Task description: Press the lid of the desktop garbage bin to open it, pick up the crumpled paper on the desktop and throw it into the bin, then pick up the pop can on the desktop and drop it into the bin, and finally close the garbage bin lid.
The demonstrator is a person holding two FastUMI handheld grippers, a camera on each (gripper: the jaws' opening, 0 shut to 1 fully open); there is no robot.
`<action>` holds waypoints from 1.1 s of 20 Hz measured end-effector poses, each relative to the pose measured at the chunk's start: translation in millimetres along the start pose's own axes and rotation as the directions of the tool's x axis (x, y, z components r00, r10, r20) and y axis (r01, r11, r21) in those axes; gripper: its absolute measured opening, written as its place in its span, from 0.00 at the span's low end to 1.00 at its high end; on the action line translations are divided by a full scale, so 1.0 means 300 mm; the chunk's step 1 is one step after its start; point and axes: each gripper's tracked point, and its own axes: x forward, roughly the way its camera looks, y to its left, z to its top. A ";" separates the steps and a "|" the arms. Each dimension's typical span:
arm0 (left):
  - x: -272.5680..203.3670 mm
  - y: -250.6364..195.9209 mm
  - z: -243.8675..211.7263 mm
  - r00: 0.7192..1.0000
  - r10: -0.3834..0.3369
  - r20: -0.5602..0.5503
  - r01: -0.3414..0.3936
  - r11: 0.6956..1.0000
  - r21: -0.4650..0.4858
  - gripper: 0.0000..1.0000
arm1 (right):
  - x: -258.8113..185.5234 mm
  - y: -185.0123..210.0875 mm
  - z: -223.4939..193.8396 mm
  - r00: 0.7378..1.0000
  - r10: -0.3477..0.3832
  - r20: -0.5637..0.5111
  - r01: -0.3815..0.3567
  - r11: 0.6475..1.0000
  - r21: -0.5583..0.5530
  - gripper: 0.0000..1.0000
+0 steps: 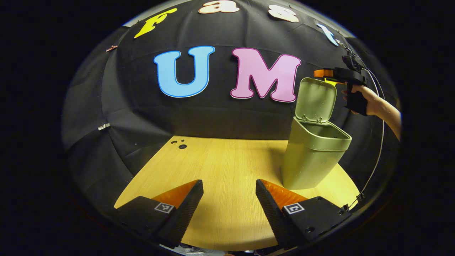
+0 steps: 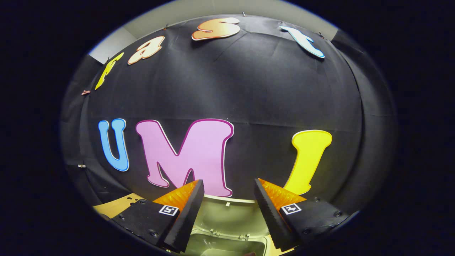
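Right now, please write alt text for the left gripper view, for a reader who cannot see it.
A green bin stands on a wooden table with its lid raised. Behind the lid, a hand holds the right gripper up high. The left gripper is open over the bare table in front.

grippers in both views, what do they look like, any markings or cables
Each gripper has two wedge-shaped fingers with ribbed inner faces, and each finger base carries a small square black-and-white marker. The left gripper and right gripper look alike. In the left gripper view, the right gripper has a black pistol-style handle held by a bare hand, with a thin cable trailing down.
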 end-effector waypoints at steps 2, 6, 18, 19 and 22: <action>0.000 0.006 -0.003 1.000 0.007 -0.007 -0.007 1.000 -0.002 0.96 | -0.007 0.010 -0.021 0.999 0.001 -0.034 0.000 1.000 0.026 0.88; -0.005 0.004 -0.007 1.000 0.002 -0.011 -0.002 1.000 -0.015 0.96 | -0.054 0.020 -0.027 0.998 0.019 -0.055 -0.018 1.000 0.010 0.90; -0.058 -0.004 0.002 0.999 -0.024 0.031 0.024 1.000 0.005 0.96 | -0.307 0.079 -0.139 0.986 0.063 -0.155 -0.061 0.998 0.017 0.90; -0.058 -0.001 -0.002 0.999 -0.024 0.028 0.024 1.000 0.005 0.96 | -0.325 0.083 -0.153 0.984 0.066 -0.164 -0.065 0.998 0.016 0.90; -0.057 0.004 -0.004 0.999 -0.029 0.030 0.029 1.000 0.008 0.99 | -0.367 0.095 -0.194 0.979 0.081 -0.185 -0.079 0.997 0.015 0.90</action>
